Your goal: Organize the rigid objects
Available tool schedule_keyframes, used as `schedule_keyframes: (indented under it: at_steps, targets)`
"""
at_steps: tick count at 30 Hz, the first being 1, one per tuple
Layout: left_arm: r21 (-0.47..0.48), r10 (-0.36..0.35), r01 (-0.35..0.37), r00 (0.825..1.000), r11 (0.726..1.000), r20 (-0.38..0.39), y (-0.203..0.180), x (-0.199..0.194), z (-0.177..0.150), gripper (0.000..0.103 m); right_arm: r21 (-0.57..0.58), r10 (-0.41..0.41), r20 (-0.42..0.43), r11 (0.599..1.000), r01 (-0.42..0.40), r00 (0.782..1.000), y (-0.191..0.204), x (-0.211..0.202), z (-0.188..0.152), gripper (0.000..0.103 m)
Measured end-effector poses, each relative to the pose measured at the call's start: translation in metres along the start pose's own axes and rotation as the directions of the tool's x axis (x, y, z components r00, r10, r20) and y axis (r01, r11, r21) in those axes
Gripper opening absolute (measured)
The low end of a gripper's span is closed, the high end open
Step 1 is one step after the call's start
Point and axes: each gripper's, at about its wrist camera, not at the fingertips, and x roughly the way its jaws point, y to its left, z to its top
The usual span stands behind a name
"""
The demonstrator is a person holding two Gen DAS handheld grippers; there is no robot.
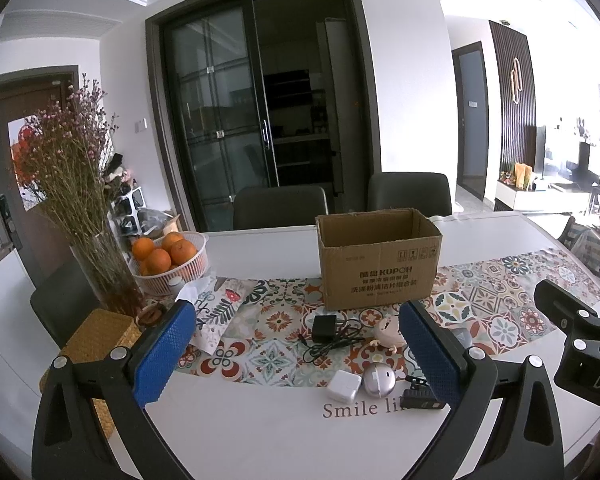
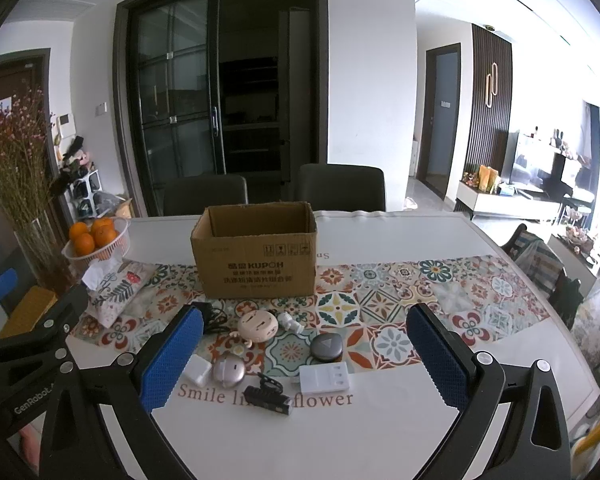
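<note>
An open, empty-looking cardboard box (image 2: 256,258) stands on the patterned runner; it also shows in the left wrist view (image 1: 378,260). In front of it lie small items: a black adapter with cable (image 1: 324,330), a beige round case (image 2: 257,325), a small white figure (image 2: 290,322), a dark grey case (image 2: 326,346), a silver round case (image 2: 228,371), a white charger cube (image 2: 198,370), a white flat charger (image 2: 325,378) and a black device (image 2: 268,397). My left gripper (image 1: 296,346) is open and empty above the table. My right gripper (image 2: 304,354) is open and empty.
A basket of oranges (image 1: 168,260), a vase of dried flowers (image 1: 100,268), a tissue pack (image 1: 216,304) and a woven box (image 1: 96,340) stand at the table's left. Two chairs (image 1: 280,206) stand behind the table. The right gripper's body (image 1: 580,340) shows at the right.
</note>
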Motion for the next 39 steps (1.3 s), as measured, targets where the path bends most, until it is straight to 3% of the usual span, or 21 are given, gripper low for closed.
schedule_keyframes:
  at_steps: [11, 19, 31, 39]
  targets:
    - [0.002, -0.016, 0.016, 1.0, 1.0, -0.012, 0.0, 0.003, -0.003, 0.103, 0.001, 0.002, -0.006, 1.0, -0.002, 1.0, 0.0, 0.002, -0.001, 0.103]
    - [0.031, -0.05, 0.054, 0.991, 0.998, -0.126, 0.0, 0.038, -0.018, 0.103, 0.013, 0.004, -0.107, 1.0, -0.003, 0.994, 0.011, 0.035, -0.015, 0.103]
    - [0.11, -0.12, 0.149, 0.965, 0.983, -0.231, 0.003, 0.094, -0.043, 0.103, 0.07, 0.024, -0.265, 0.998, -0.006, 0.964, 0.028, 0.094, -0.046, 0.103]
    - [0.199, -0.153, 0.217, 0.944, 0.956, -0.293, 0.004, 0.137, -0.064, 0.102, 0.118, 0.022, -0.359, 0.993, 0.022, 0.933, 0.039, 0.132, -0.071, 0.103]
